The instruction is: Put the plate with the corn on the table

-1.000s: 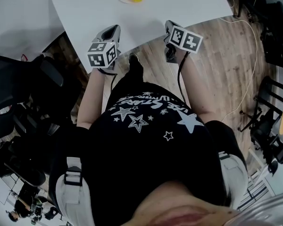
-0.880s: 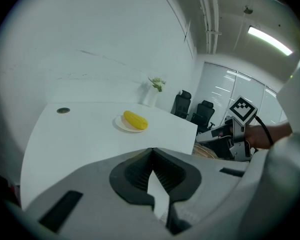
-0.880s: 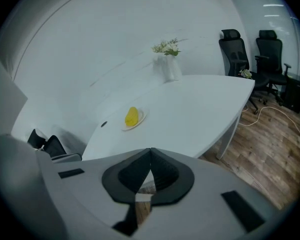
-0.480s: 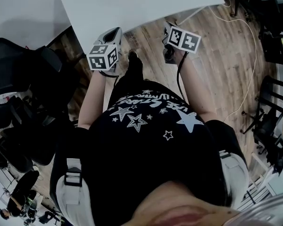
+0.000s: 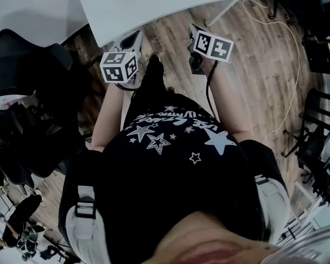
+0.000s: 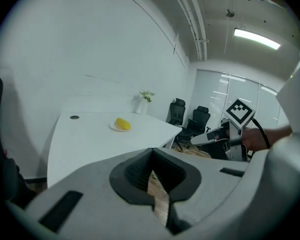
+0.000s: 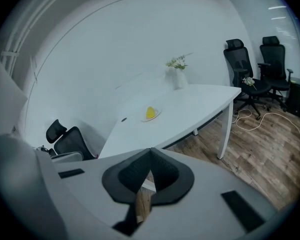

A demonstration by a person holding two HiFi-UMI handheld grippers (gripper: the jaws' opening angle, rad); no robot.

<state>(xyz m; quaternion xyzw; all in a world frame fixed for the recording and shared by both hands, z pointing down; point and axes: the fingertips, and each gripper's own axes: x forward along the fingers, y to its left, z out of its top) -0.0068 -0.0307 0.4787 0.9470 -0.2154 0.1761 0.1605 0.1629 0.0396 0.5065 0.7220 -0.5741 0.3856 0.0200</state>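
Fingers [image 6: 132, 176] on the left gripper [image 6: 154, 181] are clenched shut on nothing. They're smooth grey plastic shells with black ribbed pads meeting in a diamond-shaped notch, and a sliver of wood floor [image 6: 159, 204] shows through the slit. Far ahead of those fingers and a bit to their left is the plate [image 6: 121, 128], small, round and white. It carries the yellow corn [image 6: 122, 123] and sits on the glossy white worktop [image 6: 85, 144], which has a rounded corner. A white vase [image 6: 141, 105] with green sprigs stands at the back edge, beyond the plate.

That same view catches the right gripper [image 6: 194, 140] off to the right of the left fingers, marker cube on top, pointing across the frame.

From the head view, both forearms are bent forward at waist level. Each gripper hangs over the plank floor just short of the worktop's near edge, one on either side of the person's dark shoe [image 5: 154, 70]. Only that edge shows up there, so the plate only appears in the gripper views.

The right gripper's own fingers [image 7: 122, 179] are the same grey-and-black build, also squeezed shut and empty. The plate and corn are well ahead of them, almost straight on. To the right of the fingers are black mesh office chairs [image 7: 250, 66] and a pale cable [image 7: 270, 116] looped on the floor.
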